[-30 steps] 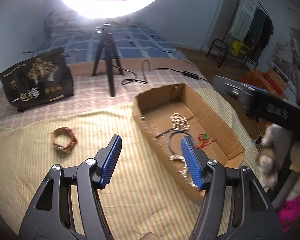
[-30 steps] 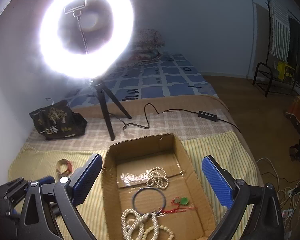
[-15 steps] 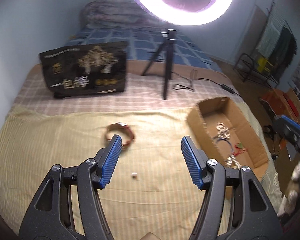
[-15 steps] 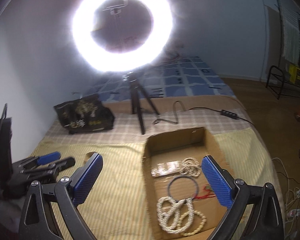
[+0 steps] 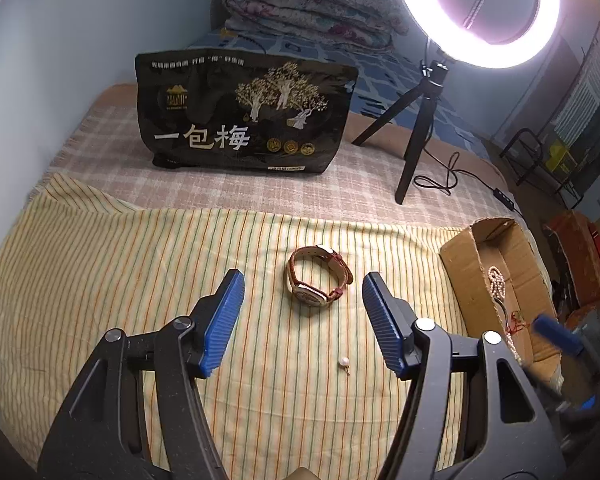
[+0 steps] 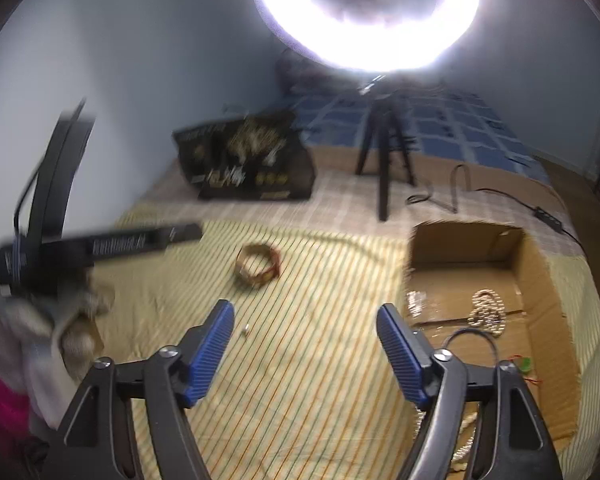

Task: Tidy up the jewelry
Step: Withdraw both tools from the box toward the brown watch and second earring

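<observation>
A red-strapped wristwatch (image 5: 318, 278) lies on the striped yellow cloth (image 5: 100, 272), just beyond my left gripper (image 5: 303, 286), which stands open and empty. A single pearl earring (image 5: 344, 362) lies nearer, between the blue pads. A cardboard box (image 5: 456, 256) at the right holds bead necklaces. In the blurred right wrist view my right gripper (image 6: 305, 318) hangs over the cloth with its jaws closing and nothing between them. The watch (image 6: 257, 266) lies ahead of it, the pearl (image 6: 245, 331) by its left pad, the box (image 6: 534, 276) with beads and a dark bangle to its right.
A black printed bag (image 5: 244, 120) stands at the back of the bed. A ring light on a tripod (image 5: 416, 136) stands right of it, its cable trailing towards the box. A folded quilt (image 5: 312, 8) lies far back. A gloved hand (image 6: 40, 332) holds the left gripper.
Both grippers swung left, away from the box and over the cloth. The watch now lies centred before the left gripper. The right gripper's jaws have narrowed.
</observation>
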`<action>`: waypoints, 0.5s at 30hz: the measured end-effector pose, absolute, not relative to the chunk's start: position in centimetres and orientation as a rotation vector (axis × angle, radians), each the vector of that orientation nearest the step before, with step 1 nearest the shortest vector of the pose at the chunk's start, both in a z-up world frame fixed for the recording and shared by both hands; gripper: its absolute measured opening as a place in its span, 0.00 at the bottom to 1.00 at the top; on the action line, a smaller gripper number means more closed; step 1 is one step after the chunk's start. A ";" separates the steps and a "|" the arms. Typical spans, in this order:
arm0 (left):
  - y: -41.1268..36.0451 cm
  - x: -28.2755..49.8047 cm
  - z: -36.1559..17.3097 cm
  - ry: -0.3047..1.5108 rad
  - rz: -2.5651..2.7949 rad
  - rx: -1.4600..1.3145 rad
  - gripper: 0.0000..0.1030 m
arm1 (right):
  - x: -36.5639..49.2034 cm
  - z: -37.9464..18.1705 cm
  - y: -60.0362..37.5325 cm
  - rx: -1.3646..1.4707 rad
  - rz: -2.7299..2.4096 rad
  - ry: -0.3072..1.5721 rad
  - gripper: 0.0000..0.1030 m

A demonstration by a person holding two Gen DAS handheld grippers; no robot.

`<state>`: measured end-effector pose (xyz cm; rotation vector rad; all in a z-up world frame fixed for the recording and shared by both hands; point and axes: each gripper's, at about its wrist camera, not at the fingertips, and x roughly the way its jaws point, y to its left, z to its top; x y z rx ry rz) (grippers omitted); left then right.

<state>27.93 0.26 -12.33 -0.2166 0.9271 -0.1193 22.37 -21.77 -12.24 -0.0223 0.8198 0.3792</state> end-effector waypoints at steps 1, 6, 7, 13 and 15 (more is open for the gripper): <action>0.4 28.2 -12.6 0.934 -0.118 -0.224 0.62 | 22.4 -12.9 -21.0 -0.042 0.398 0.835 0.67; 0.5 29.3 -14.1 0.977 -0.118 -0.247 0.54 | 22.5 -15.3 -18.5 -0.098 0.467 0.891 0.56; 0.5 29.5 -14.5 0.987 -0.120 -0.253 0.54 | 22.6 -15.7 -18.2 -0.106 0.477 0.901 0.53; 0.7 30.8 -16.3 1.036 -0.111 -0.296 0.45 | 23.3 -17.6 -17.0 -0.106 0.513 0.944 0.45; 0.7 31.2 -16.7 1.045 -0.111 -0.311 0.44 | 23.5 -17.9 -16.6 -0.109 0.522 0.955 0.43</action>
